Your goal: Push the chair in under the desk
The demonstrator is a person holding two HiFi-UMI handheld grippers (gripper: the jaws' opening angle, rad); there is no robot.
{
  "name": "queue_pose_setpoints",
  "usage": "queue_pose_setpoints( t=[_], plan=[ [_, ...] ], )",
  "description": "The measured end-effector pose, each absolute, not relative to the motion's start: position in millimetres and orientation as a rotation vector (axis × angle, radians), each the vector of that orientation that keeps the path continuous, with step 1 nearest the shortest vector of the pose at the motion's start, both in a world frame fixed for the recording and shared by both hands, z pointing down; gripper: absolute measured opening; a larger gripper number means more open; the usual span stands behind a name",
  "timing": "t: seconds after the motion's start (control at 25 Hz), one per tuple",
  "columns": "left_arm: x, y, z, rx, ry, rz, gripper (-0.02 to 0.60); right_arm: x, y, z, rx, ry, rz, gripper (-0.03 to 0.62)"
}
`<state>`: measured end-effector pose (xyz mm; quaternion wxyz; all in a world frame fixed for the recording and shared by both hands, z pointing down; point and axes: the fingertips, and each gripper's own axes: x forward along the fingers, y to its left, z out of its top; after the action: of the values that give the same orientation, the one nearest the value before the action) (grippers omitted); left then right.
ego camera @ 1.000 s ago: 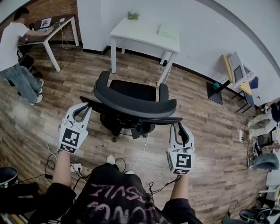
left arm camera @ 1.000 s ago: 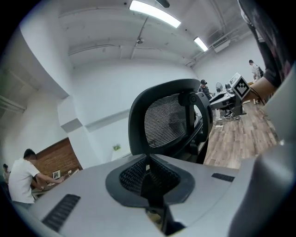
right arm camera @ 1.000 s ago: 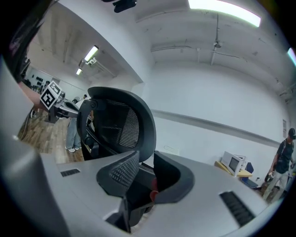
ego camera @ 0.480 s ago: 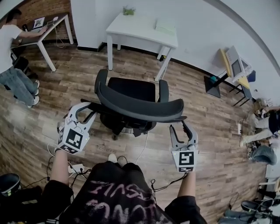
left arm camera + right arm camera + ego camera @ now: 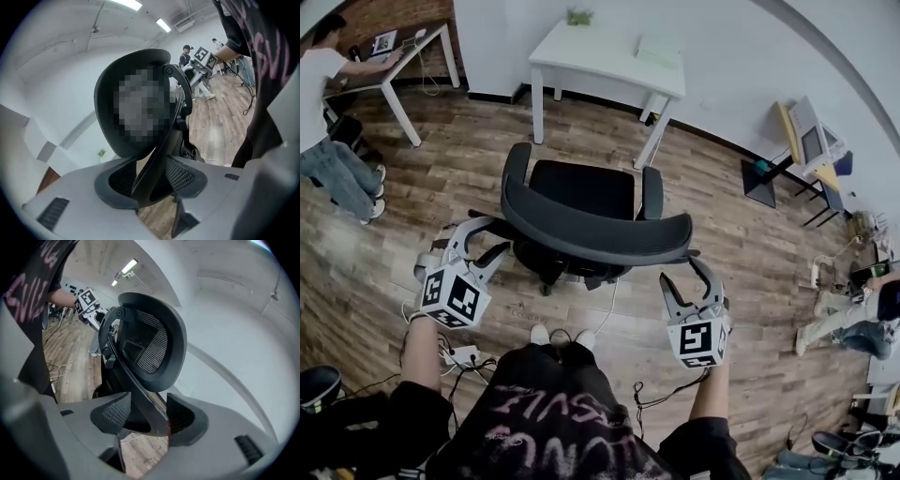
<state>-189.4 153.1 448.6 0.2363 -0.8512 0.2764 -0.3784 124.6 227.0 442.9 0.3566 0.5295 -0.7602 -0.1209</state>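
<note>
Chair [image 5: 591, 230] frame stands between just-opened jaws — left gripper [image 5: 490, 236], right gripper [image 5: 682, 272].

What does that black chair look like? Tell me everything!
The chair is a black office chair with a curved mesh backrest, a padded-looking seat, two armrests and a base mostly hidden beneath. It stands upright on the wood floor, facing the white desk but not under it. At each end, a thin frame bar behind the backrest runs between the jaws of the left gripper or right gripper. Both have just been opening, and neither grips it.
</note>
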Motion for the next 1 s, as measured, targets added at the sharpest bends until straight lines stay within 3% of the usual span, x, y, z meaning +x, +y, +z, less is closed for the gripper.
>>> queue_pose_setpoints(
  t=[1.0],
  plan=[
    [-173.0, 141.5, 481.0, -2.210, 0.562, -1.299, 0.219, 128.3, 210.3, 476.2, 0.978, -1.853, -0.376, 0.215]
  ],
)
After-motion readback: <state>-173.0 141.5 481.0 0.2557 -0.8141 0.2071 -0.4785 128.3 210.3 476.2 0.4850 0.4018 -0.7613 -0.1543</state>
